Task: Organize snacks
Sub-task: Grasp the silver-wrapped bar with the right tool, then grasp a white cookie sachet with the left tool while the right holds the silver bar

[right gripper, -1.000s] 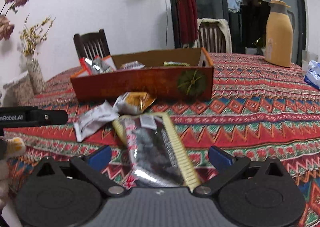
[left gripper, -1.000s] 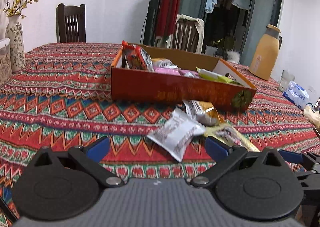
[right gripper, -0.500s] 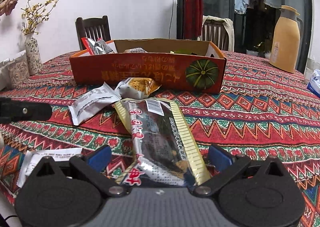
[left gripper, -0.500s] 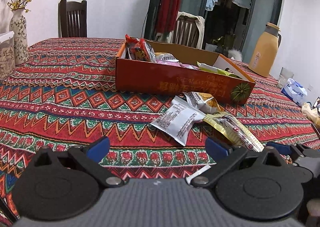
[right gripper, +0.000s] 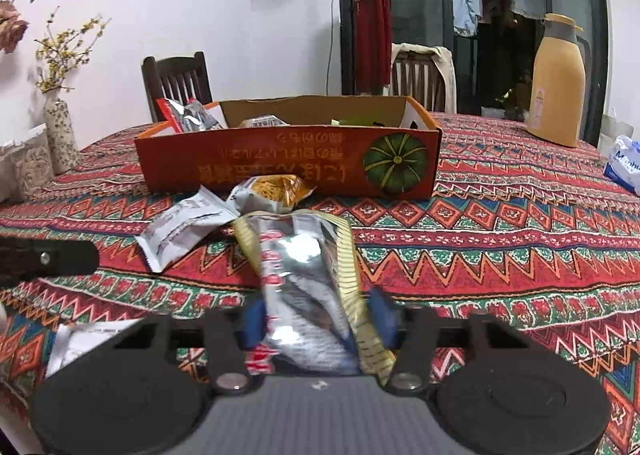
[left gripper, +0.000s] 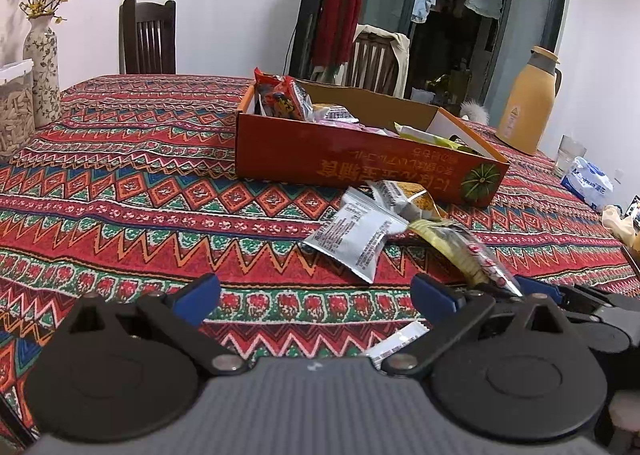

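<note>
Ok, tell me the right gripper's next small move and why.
Probably lift. The right gripper has just been closing its jaws, and they now pinch the near end of the long silver-and-yellow snack packet, which lies on the patterned tablecloth. The orange cardboard box ahead holds the other snacks, so raise the packet clear first.

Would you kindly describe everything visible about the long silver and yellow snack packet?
The long snack packet is glossy foil, silver with red print and yellow ribbed edges. It lies lengthwise on the patterned tablecloth, its far end by the white sachet and orange-topped packet. The right gripper has just been closing; its blue pads pinch the near end.
</note>
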Demonstrator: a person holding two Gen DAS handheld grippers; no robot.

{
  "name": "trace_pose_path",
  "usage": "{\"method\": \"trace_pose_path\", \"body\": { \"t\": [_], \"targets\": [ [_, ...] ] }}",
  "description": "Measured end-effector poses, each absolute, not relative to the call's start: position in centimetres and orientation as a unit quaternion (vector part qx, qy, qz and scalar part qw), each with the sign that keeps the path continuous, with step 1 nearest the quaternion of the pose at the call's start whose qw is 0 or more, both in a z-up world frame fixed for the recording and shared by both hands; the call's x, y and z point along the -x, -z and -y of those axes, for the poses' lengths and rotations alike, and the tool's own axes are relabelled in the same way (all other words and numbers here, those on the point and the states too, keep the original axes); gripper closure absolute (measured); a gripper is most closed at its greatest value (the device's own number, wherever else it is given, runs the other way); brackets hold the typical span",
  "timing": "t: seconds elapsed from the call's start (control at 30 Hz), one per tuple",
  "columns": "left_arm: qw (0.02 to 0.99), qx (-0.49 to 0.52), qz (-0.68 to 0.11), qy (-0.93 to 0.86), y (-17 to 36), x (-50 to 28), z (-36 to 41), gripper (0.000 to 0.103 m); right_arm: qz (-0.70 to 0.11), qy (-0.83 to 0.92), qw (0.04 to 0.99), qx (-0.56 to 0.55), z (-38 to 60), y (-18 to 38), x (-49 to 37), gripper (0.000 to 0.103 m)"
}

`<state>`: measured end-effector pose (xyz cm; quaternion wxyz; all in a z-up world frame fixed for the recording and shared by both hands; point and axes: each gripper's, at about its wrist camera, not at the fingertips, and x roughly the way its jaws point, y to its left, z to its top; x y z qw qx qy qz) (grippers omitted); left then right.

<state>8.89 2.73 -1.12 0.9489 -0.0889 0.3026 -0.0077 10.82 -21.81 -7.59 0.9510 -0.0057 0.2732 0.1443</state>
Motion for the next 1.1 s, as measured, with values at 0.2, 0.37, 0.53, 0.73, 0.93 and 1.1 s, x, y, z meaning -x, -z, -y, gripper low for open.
{"method": "trace_pose_path", "body": {
  "t": [0.2,0.37,0.53,0.73,0.93,1.1],
  "targets": [
    [0.949,0.087,-0.304,0.006,1.2,-8.9,-2.8,0.0,-0.239,-0.14,0.961,0.027,21.4,7.6,-8.5,0.073],
    [0.951,0.079,-0.3,0.011,0.9,-8.7,-2.5,0.0,-0.221,-0.138,0.965,0.033,21.8,7.2,-7.4,0.075],
    [0.951,0.066,-0.3,0.018,0.8,-8.5,-2.2,0.0,-0.215,-0.128,0.968,0.022,22.7,7.3,-6.9,0.075],
    [0.946,0.049,-0.315,0.066,1.4,-7.9,-1.3,0.0,-0.201,-0.118,0.972,0.018,23.7,6.9,-6.1,0.075],
    [0.939,0.004,-0.328,0.105,2.4,-7.3,0.8,0.0,-0.197,-0.115,0.974,0.011,24.5,7.0,-5.7,0.075],
    [0.935,-0.017,-0.337,0.107,3.6,-7.6,2.0,0.0,-0.196,-0.12,0.973,0.008,24.8,7.0,-5.3,0.075]
  ]
}}
